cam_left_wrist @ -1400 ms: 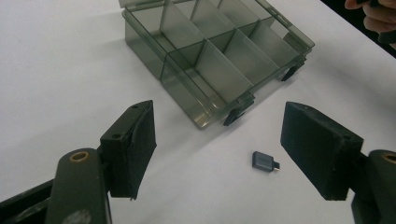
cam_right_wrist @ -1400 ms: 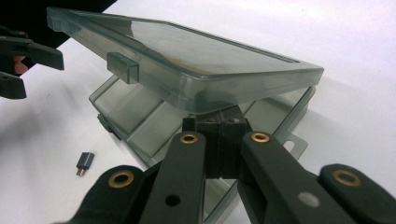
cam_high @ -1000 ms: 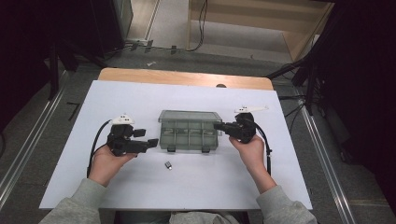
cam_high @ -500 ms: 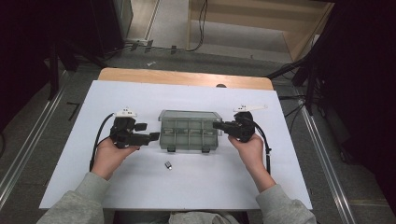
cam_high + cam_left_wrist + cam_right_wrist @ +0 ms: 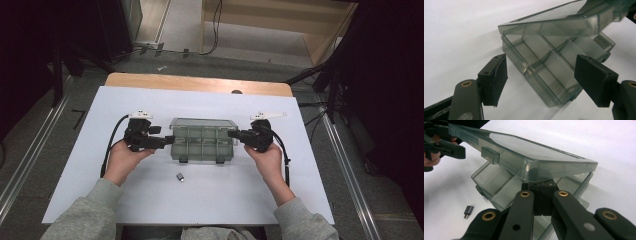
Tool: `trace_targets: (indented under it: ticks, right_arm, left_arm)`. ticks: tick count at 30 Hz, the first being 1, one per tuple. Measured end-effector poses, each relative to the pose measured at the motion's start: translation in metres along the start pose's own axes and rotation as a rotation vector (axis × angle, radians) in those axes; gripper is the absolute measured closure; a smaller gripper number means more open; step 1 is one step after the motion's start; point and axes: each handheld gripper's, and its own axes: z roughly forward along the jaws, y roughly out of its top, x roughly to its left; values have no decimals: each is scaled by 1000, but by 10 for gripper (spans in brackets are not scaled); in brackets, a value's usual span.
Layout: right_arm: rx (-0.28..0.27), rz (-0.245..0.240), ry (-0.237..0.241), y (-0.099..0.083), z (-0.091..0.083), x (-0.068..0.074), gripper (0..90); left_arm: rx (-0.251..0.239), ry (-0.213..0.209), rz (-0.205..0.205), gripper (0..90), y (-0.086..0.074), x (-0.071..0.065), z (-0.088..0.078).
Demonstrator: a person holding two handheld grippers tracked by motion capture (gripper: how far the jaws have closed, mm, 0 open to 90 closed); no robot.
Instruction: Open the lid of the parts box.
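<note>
We hold our left gripper (image 5: 170, 140) wide apart beside the clear box (image 5: 202, 140) mid-table. Our right gripper (image 5: 543, 185), pressed together, props its lid (image 5: 529, 155). No words show.

Left tongs (image 5: 541, 80) gape wide; right tongs (image 5: 541, 185) seem pressed shut, level.
</note>
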Motion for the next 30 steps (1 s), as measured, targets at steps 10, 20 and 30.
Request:
trace_targets:
  ticks: [10,20,30]
  right_arm:
    - [-2,1,-5,0,0,0,874]
    - [6,-10,-7,0,4,2,873]
    - [7,-8,-7,0,4,1,872]
  left_arm:
    - [3,13,-4,272,7,6,16]
    - [14,49,15,314,5,9,32]
    - [-45,51,9,462,9,12,31]
